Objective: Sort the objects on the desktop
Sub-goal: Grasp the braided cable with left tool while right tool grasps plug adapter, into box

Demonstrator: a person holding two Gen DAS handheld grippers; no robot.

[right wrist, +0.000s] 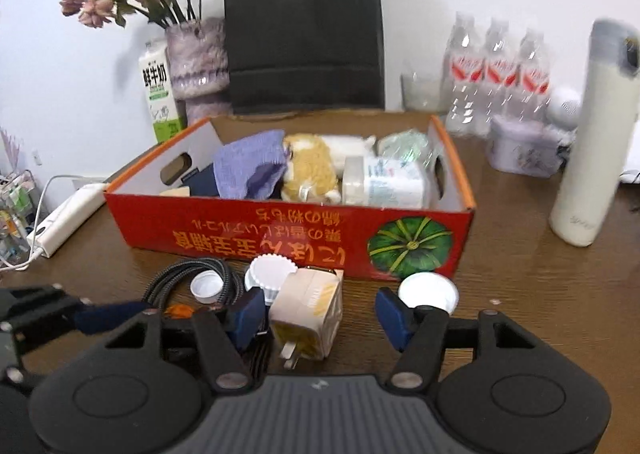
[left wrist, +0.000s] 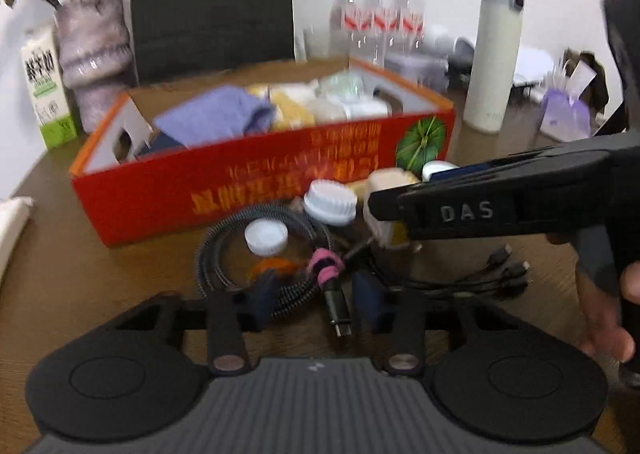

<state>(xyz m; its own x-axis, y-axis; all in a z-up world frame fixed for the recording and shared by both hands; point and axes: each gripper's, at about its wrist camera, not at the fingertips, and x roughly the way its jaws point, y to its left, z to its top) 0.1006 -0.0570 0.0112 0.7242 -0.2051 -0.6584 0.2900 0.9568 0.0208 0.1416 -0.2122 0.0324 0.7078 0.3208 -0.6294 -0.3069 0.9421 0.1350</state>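
A coiled black braided cable [left wrist: 248, 250] with a pink tie [left wrist: 325, 265] lies in front of the red cardboard box [left wrist: 168, 198]. My left gripper [left wrist: 316, 296] stands over it, blue pads on either side of the tied bundle and its plug; I see no clear pressing. A white plug charger [right wrist: 308, 314] stands between the pads of my right gripper [right wrist: 320, 318], jaws open with a gap on the right side. Seen from the left wrist, the right gripper [left wrist: 384, 210] reaches in from the right. A ribbed-cap bottle [right wrist: 269, 274], a small white-capped bottle [right wrist: 206, 286] and a white lid [right wrist: 429, 292] sit nearby.
The box [right wrist: 280, 230] holds a purple cloth, a plush toy and packets. Behind stand a vase [right wrist: 198, 66], milk carton [right wrist: 160, 94], black bag [right wrist: 304, 34], water bottles [right wrist: 496, 74] and a white thermos [right wrist: 592, 134]. A power strip [right wrist: 64, 218] lies left; a multi-head cable [left wrist: 500, 266] lies right.
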